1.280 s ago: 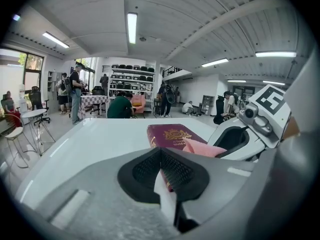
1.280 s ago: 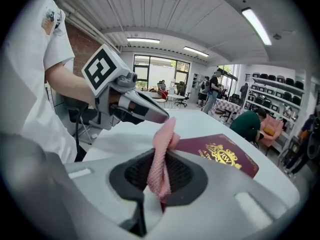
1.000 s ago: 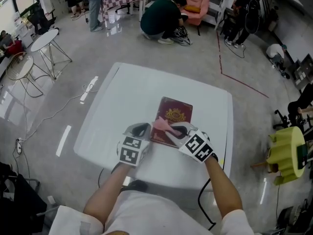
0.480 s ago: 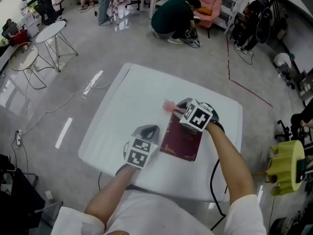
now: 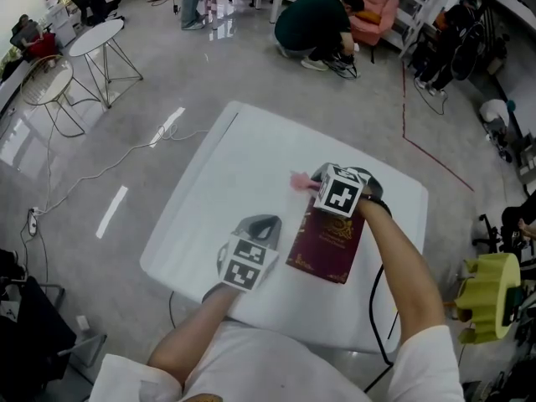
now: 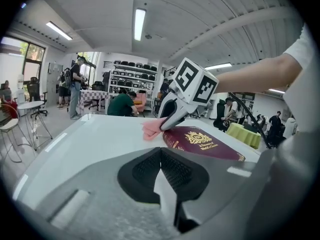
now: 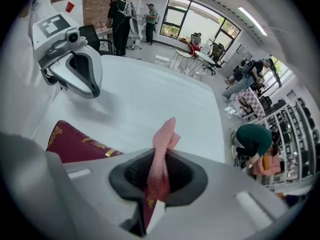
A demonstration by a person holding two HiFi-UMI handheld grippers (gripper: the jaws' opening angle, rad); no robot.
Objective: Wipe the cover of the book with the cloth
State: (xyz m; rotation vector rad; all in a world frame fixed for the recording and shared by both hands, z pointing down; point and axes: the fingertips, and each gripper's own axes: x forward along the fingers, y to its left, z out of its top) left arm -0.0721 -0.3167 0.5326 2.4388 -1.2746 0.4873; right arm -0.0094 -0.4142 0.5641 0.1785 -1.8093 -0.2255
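Head view overhead, low gripper views share book (image 5: 327, 245)

Long white ceiling strip lights (image 6: 139, 24) and tall daylight windows (image 7: 197, 16) make the room bright, streaking glare on the polished grey floor (image 5: 111, 216). The left gripper (image 7: 91, 90) casts a soft shadow on the glossy white table (image 7: 150, 99); both gripper views bulge toward black corners.

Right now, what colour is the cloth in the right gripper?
The cloth is pink, seen best in the right gripper view.

Centre right, the book (image 6: 210, 146) carries gold lettering beneath a crest, too small and blurred to read.
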